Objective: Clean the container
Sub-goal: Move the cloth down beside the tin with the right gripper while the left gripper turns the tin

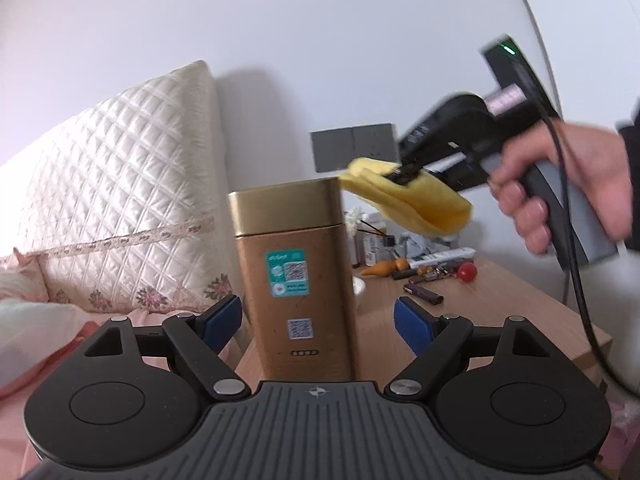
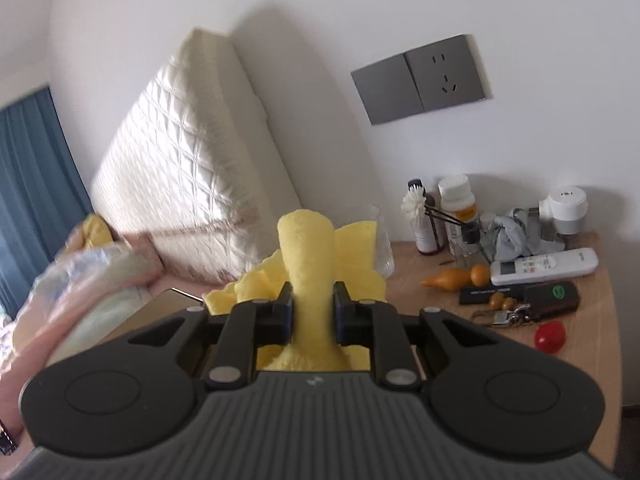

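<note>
A gold tin container (image 1: 296,280) stands upright on the wooden table (image 1: 500,308), square in the middle of the left wrist view, its lid on and teal stickers on its face. The left tongs (image 1: 318,322) sit wide open on either side of its lower body, the blue pads (image 1: 414,326) clear of the metal on both sides.

To the upper right of that same frame, a hand (image 1: 568,184) holds the right tongs (image 1: 404,174), clamped tight on a yellow cloth (image 1: 404,200) that hangs in the air just beside the tin's top right corner; I cannot tell whether it touches.

In the right wrist view, the cloth (image 2: 308,256) bulges up between the closed fingers (image 2: 280,312) in the centre. At the right of the frame lie a white remote (image 2: 544,266), bottles (image 2: 458,208) and a red ball (image 2: 551,336) on the table. A quilted headboard (image 2: 180,168) leans at the left.
</note>
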`<state>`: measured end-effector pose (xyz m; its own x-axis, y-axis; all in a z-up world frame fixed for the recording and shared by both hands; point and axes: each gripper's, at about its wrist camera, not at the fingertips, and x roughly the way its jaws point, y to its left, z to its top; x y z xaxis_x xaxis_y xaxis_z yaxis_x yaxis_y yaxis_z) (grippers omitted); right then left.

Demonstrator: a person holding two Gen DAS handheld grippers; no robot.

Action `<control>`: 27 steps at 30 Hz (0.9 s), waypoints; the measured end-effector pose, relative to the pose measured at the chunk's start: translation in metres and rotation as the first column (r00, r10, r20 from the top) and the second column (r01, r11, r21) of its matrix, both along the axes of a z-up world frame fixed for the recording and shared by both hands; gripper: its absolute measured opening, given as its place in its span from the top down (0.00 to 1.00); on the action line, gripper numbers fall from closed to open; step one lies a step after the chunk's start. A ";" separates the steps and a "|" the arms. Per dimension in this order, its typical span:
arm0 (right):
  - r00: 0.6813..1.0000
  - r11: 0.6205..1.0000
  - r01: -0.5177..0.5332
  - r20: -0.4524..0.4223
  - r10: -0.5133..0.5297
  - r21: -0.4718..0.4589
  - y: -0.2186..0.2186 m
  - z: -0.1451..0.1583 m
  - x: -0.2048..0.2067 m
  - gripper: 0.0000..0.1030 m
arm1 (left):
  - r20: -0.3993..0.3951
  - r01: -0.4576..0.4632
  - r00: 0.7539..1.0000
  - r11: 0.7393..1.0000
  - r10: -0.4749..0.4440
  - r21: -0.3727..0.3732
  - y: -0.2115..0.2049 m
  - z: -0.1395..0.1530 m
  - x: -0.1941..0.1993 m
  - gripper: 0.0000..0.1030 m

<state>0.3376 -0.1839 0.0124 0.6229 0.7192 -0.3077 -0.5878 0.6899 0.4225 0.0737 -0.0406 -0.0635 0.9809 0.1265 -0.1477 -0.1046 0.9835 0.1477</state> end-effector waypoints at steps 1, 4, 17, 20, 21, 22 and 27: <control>1.000 1.000 0.005 0.001 -0.005 0.021 -0.002 -0.005 0.000 0.81 | 0.003 -0.002 1.000 1.000 0.002 -0.020 0.003 -0.001 0.000 0.16; 1.000 0.995 0.026 -0.007 -0.025 0.100 -0.011 -0.023 -0.006 0.80 | 0.017 -0.002 1.000 0.997 0.003 -0.077 0.012 -0.006 0.000 0.16; 0.987 0.931 0.125 -0.140 -0.081 0.343 0.000 -0.099 -0.015 0.79 | 0.097 0.061 0.994 0.997 -0.056 -0.053 0.021 -0.025 0.005 0.17; 0.990 0.922 0.096 -0.129 -0.050 0.376 0.009 -0.097 0.002 0.79 | 0.085 0.071 0.994 0.996 -0.066 -0.061 0.019 -0.029 0.016 0.17; 0.991 0.919 0.085 -0.125 -0.039 0.386 0.011 -0.096 0.008 0.78 | 0.076 0.071 0.995 0.995 -0.066 -0.064 0.018 -0.029 0.020 0.17; 0.992 0.916 0.073 -0.124 -0.026 0.395 0.014 -0.097 0.013 0.78 | 0.071 0.074 0.995 0.995 -0.069 -0.068 0.019 -0.030 0.023 0.17; 0.990 0.911 -0.045 -0.106 0.096 0.411 0.028 -0.100 0.035 0.78 | 0.046 0.083 0.996 0.993 -0.080 -0.081 0.030 -0.032 0.032 0.17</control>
